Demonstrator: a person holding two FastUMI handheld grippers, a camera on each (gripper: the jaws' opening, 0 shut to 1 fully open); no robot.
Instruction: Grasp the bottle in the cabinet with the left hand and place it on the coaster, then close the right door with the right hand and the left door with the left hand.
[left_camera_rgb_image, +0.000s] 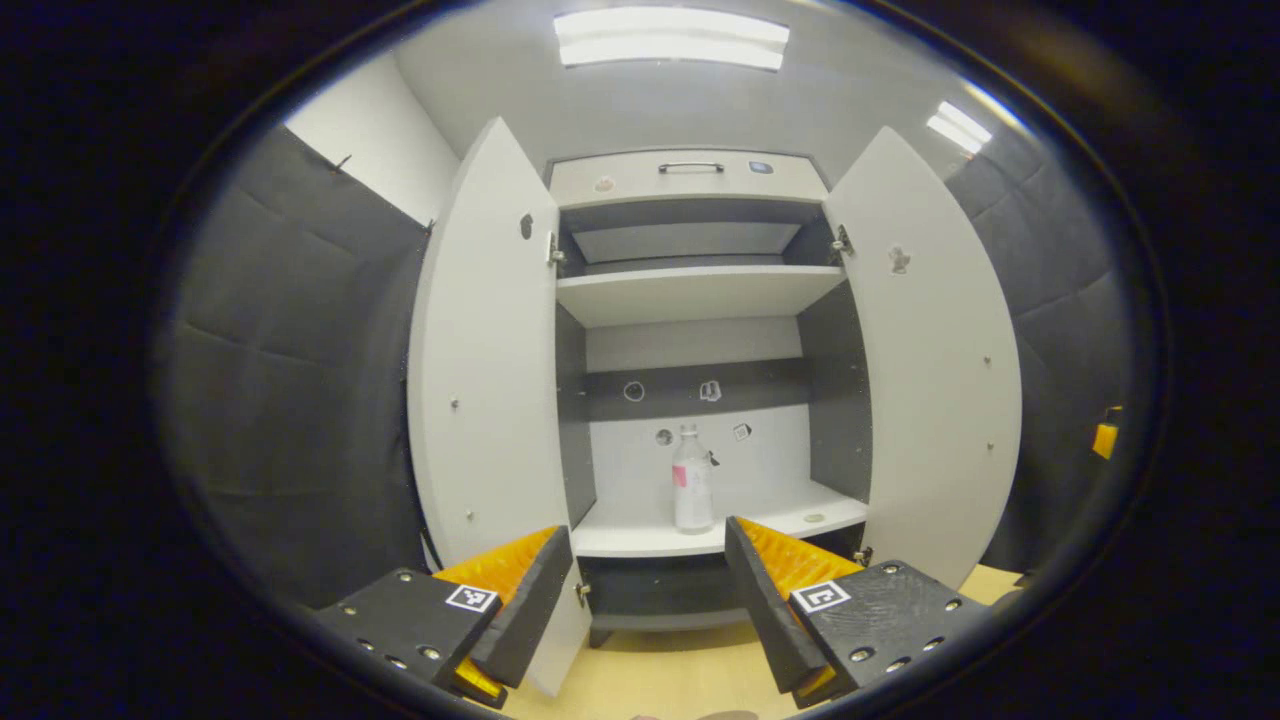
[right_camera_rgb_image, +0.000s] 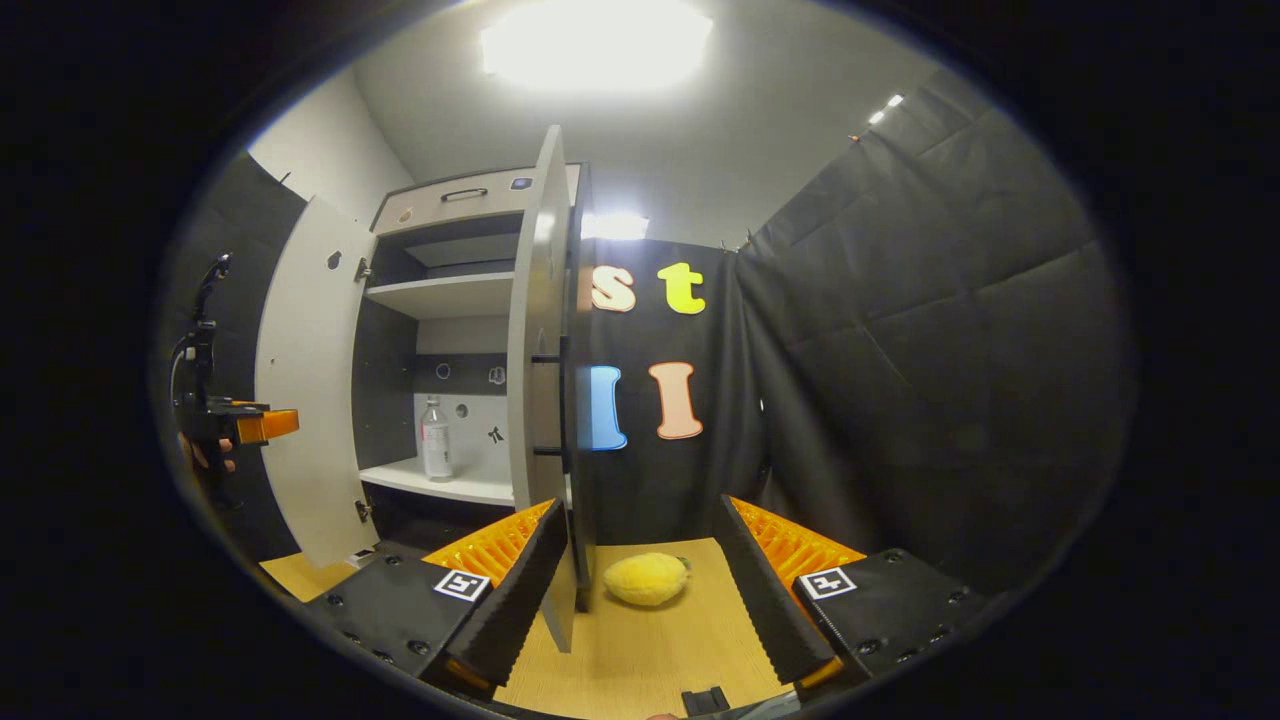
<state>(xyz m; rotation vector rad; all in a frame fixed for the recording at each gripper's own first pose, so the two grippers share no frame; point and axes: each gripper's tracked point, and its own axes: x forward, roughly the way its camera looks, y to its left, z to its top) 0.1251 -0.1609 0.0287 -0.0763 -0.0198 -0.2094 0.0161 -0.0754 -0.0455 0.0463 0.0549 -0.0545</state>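
Note:
A clear bottle (left_camera_rgb_image: 693, 482) with a pink label stands upright on the lower shelf (left_camera_rgb_image: 640, 540) of a white cabinet. Both doors, left (left_camera_rgb_image: 485, 380) and right (left_camera_rgb_image: 930, 370), are swung wide. My left gripper (left_camera_rgb_image: 645, 545) is open in front of the shelf, short of the bottle, with nothing between its fingers. A small pale disc (left_camera_rgb_image: 813, 518) lies on the shelf to the bottle's right. In the right gripper view the bottle (right_camera_rgb_image: 435, 442) shows past the edge-on right door (right_camera_rgb_image: 545, 380). My right gripper (right_camera_rgb_image: 640, 512) is open and empty over the table. The left gripper (right_camera_rgb_image: 245, 425) shows at far left, held by a hand.
A yellow lemon-like object (right_camera_rgb_image: 647, 578) lies on the wooden tabletop (right_camera_rgb_image: 650, 650) just beyond my right fingers, beside the right door's edge. Black padded cloth walls close in both sides. An upper shelf (left_camera_rgb_image: 700, 290) and a drawer with a handle (left_camera_rgb_image: 690, 168) sit above.

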